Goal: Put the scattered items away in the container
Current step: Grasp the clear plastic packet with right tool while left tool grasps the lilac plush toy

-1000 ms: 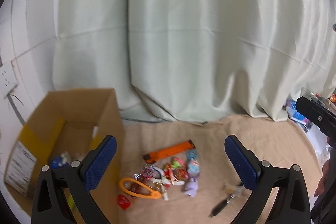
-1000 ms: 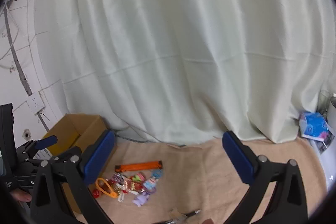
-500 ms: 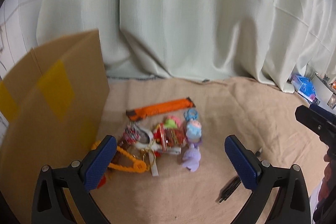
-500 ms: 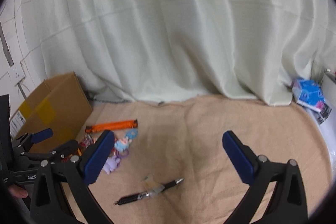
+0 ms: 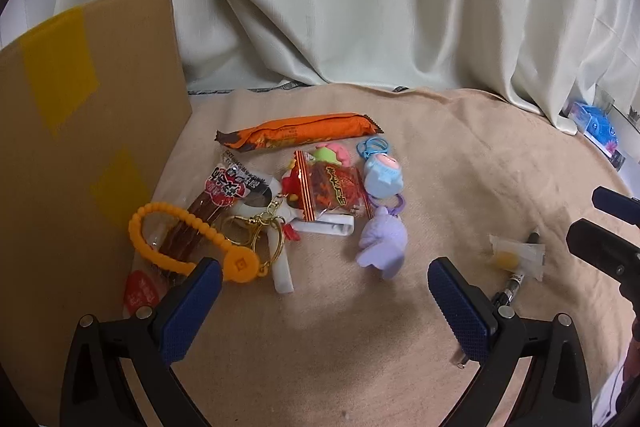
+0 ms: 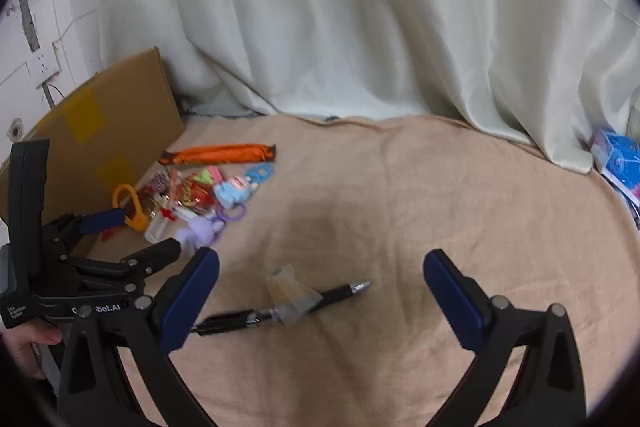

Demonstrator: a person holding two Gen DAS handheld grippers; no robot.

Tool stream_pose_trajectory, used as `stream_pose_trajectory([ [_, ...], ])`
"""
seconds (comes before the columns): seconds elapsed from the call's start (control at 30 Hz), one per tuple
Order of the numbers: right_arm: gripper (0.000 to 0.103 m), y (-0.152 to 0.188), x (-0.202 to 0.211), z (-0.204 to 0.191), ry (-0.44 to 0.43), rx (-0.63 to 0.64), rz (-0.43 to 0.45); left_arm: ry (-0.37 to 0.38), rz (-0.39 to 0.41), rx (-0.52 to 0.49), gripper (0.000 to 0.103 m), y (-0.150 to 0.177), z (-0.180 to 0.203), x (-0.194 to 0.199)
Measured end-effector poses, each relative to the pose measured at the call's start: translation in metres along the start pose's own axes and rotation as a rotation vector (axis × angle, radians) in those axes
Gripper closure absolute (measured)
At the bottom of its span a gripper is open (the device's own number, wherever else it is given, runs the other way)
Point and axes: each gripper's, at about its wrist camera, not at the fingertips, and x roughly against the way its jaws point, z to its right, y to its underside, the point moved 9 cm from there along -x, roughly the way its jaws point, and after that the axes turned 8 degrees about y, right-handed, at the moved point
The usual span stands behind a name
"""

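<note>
Step in hand, as judged: approach for pick-up. Scattered snacks and keychains are heaped on the tan cloth just beside the cardboard box; a pen with a small clear packet across it lies apart, to the right. The pen is best taken across its barrel, clear of the packet, and the pile cleared one piece at a time. Left tool is spread wide above the cloth, nothing held. Right tool is likewise wide open and empty, the pen lying between its fingers.
</note>
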Motion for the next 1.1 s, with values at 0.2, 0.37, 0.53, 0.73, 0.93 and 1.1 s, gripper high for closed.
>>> stream_pose_trajectory([
  [0.2,0.004,0.005,-0.002,0.002,-0.021,0.013,-0.004,-0.011,0.008,0.022,0.0,0.004,-0.007,-0.002],
  [0.37,0.021,0.01,-0.011,-0.008,-0.046,0.057,-0.018,-0.013,0.0,0.035,0.0,0.006,-0.014,-0.003],
  [0.53,0.033,0.016,-0.019,-0.029,-0.084,0.127,-0.036,-0.018,-0.009,0.038,0.0,0.011,-0.019,-0.005],
  [0.73,0.035,0.023,-0.031,-0.035,-0.101,0.137,-0.07,-0.01,-0.003,0.037,0.0,0.012,-0.019,-0.003],
  [0.93,0.038,0.03,-0.038,-0.039,-0.114,0.147,-0.098,0.001,-0.007,0.049,0.0,0.013,-0.019,-0.006],
  [1.1,0.073,0.033,-0.046,-0.04,-0.09,0.182,-0.114,0.008,-0.001,0.049,0.0,0.01,-0.019,-0.007],
])
